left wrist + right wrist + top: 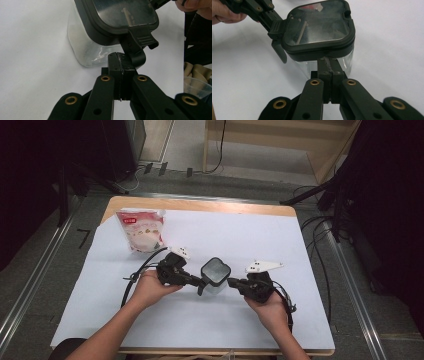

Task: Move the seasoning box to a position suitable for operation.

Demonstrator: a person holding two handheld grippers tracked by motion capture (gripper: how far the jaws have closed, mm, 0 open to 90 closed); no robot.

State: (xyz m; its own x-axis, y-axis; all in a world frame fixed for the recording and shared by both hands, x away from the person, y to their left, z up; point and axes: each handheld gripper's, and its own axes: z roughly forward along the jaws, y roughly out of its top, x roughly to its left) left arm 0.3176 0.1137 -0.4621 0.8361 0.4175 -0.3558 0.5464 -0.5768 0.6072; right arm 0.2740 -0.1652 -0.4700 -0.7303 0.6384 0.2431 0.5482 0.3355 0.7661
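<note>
A clear square container [215,272] with a black lid stands upright in the middle of the white sheet. My left gripper [200,282] is at its left side. In the left gripper view its jaws [122,58] are pressed together with nothing between them, tips right below the lid's black latch [137,42]. My right gripper [231,282] is at the container's right side. In the right gripper view its jaws [328,62] are shut and empty, tips against the clear wall just under the lid [319,22]. The latch [278,42] hangs off the lid's far side, where the left gripper [272,23] meets it.
A red and white pouch [141,230] stands at the back left of the sheet. The white sheet [280,240] covers most of the wooden table [200,204]. Cables trail from both grippers. A clear cup rim [196,86] shows at the near edge.
</note>
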